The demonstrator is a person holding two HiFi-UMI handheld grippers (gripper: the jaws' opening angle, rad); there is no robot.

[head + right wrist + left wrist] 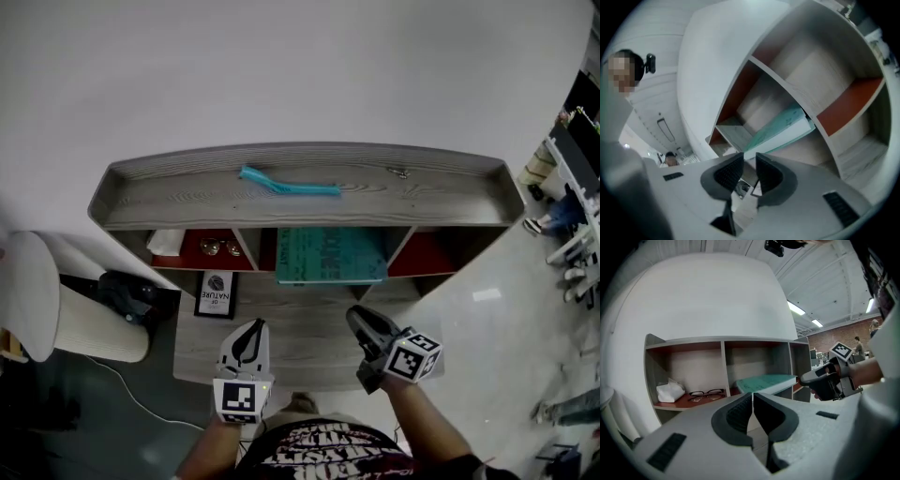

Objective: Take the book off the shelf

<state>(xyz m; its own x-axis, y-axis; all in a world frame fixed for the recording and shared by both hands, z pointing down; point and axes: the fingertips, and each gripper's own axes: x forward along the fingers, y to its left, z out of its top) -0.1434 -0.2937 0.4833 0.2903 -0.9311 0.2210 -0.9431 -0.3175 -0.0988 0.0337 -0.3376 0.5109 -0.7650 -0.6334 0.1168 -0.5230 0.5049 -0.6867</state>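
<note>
While the left gripper [251, 328] and right gripper [358, 319] hover before the shelf [187, 197], the book [330, 255] lies in its middle compartment, front edge protruding.
Left fingers [738, 416] together; right fingers [771, 177] slightly apart, clear of the book.

Shelf [309, 192]: grey wood-grain board, matt; I noted streaked grain along the top.
Compartment floors [192, 255]: red, smooth, faint sheen.
Book [330, 255]: teal cover, matt; page edge was white paper.
Tool on top [286, 184]: turquoise, looked like smooth plastic.
Tissue [670, 391]: white, crumpled, soft paper.
My left gripper [753, 398]: pale grey matt plastic shell; pads [738, 416] dark, ribbed.
Floor [487, 300]: pale, glossy, carried reflections.
</note>
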